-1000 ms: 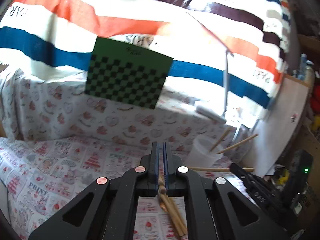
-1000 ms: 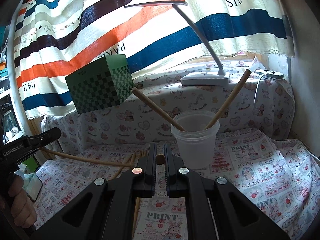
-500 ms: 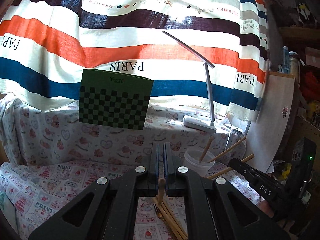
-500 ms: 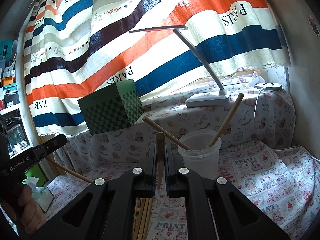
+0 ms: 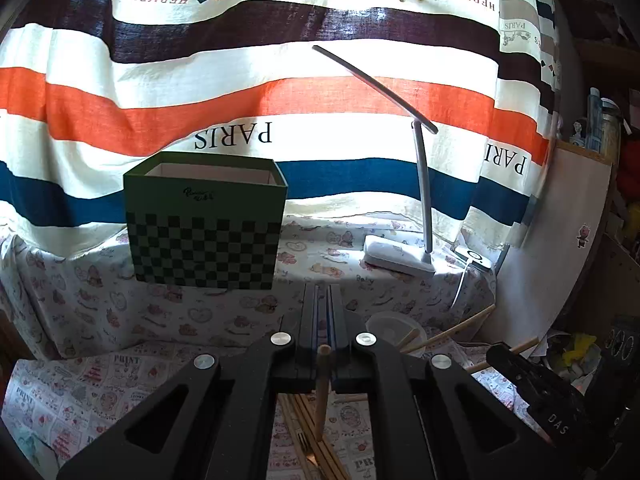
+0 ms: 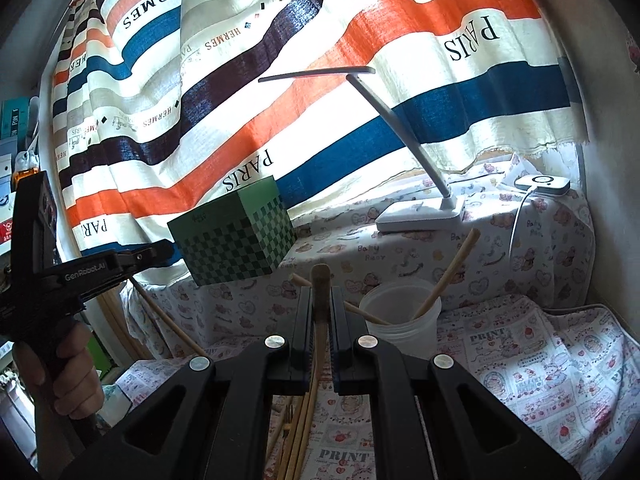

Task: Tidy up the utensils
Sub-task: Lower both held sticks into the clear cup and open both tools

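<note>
Right wrist view: right gripper (image 6: 320, 320) clamped on a wooden stick (image 6: 320, 280), spare sticks lying on the cloth below. Left gripper (image 5: 322, 320) likewise pinches one stick (image 5: 322, 392). Advice: tilt each tip-down over the plastic cup (image 6: 400, 320), which already holds two, then release. Legible: "PRINT" on the cloth, "GenRobot.AI" on the tool; "PARIS", "HERMES" on the curtain (image 6: 360, 40).

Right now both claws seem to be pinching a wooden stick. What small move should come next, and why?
Probably carry the right gripper and its wooden stick over the plastic cup, handle end up. Two sticks already stand there, more lie on the cloth below, and the left gripper also holds one.
</note>
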{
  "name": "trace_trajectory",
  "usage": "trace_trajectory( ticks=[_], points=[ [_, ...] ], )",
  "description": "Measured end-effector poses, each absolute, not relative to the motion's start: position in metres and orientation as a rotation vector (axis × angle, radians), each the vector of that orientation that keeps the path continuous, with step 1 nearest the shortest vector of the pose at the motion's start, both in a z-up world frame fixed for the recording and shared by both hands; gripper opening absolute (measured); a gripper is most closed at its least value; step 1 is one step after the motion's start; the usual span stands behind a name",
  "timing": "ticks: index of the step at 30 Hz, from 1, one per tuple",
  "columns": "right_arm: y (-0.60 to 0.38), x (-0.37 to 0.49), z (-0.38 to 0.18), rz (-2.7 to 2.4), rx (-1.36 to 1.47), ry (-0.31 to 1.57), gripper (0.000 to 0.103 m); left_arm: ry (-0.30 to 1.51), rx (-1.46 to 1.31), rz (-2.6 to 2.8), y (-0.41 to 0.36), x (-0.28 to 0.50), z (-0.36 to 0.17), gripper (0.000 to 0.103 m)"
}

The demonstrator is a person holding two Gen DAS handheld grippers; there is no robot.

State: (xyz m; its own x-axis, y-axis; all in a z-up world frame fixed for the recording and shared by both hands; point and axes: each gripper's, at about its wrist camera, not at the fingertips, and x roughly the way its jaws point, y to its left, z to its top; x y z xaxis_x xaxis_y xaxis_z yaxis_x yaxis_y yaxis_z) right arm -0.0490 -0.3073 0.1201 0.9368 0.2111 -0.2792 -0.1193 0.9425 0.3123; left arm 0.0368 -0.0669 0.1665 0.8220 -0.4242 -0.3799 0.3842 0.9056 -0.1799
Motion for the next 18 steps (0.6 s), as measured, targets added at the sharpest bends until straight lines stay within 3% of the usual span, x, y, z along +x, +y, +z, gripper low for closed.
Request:
trace_trajectory(
  ticks=[9,18],
  points=[
    [-0.328,-0.045,0.183,0.040,0.172,0.283,0.008,0.403,-0.080,-0.471,-0.109,0.053,0.197,0.003],
    [-0.350,-0.015,0.199,0.000,0.226,0.282,0.008,0.307,-0.043,-0.442,-0.135,0.055,0.229,0.003]
  ],
)
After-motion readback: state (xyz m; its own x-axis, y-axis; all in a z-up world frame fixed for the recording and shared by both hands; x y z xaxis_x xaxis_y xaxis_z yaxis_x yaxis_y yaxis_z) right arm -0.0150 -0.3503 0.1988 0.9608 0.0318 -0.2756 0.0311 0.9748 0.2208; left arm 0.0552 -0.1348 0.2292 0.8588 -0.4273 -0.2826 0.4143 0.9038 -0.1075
